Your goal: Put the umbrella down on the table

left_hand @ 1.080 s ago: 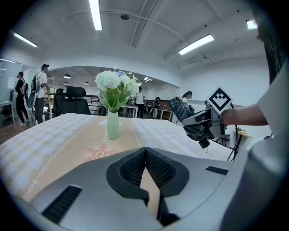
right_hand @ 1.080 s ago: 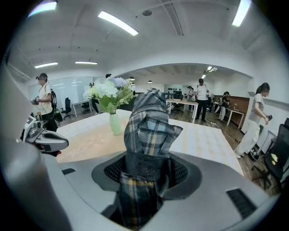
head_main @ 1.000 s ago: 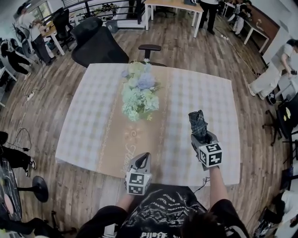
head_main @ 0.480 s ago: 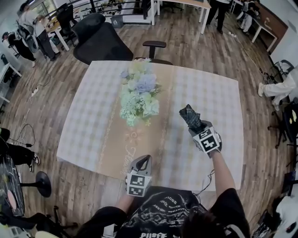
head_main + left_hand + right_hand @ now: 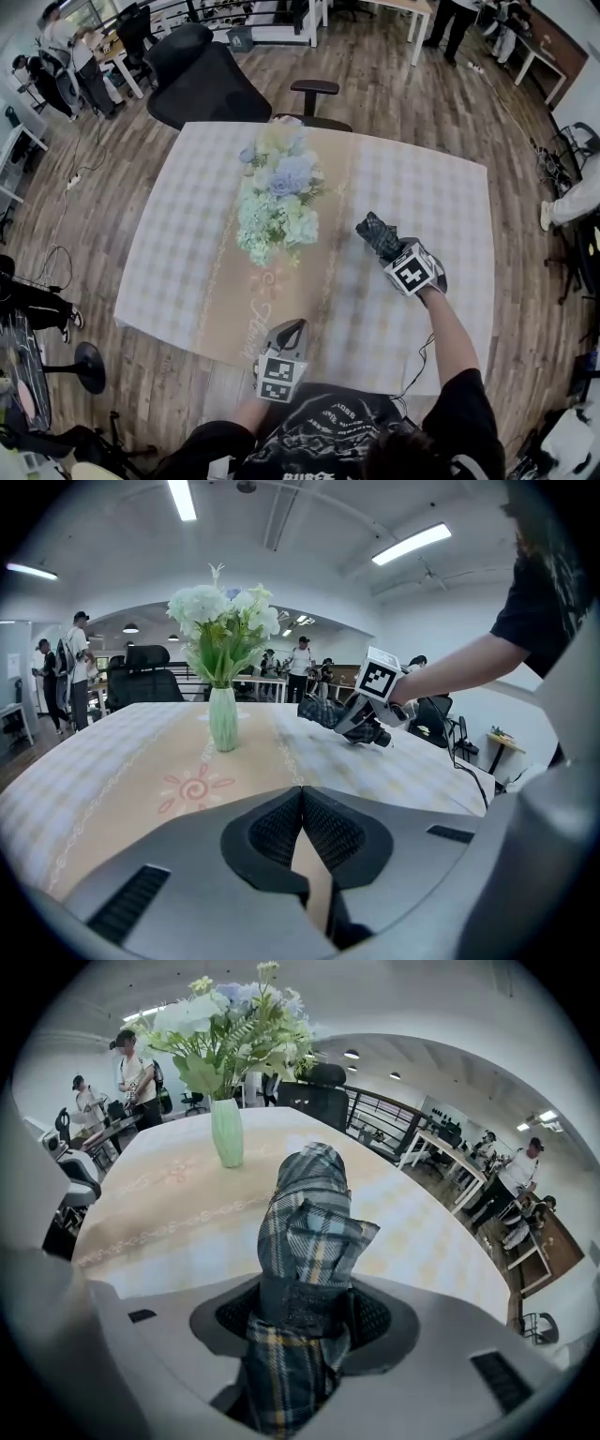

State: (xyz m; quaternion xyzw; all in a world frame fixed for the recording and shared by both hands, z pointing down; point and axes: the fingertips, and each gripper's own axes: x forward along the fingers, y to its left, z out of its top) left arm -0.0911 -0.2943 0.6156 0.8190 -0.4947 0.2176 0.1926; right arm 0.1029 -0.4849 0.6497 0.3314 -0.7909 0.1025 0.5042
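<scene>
The right gripper's [image 5: 302, 1309] fingers [image 5: 377, 1321] are clamped on the folded plaid umbrella [image 5: 314, 1213] partway along it, and only this view shows the grip. The left gripper's [image 5: 302, 799] fingers [image 5: 272, 832] are together and empty. Its view alone gives the side profile: the umbrella's long axis runs nearly level, low over the desk [image 5: 122, 761] (contact unclear). Its tip points toward the vase [image 5: 223, 719].
</scene>
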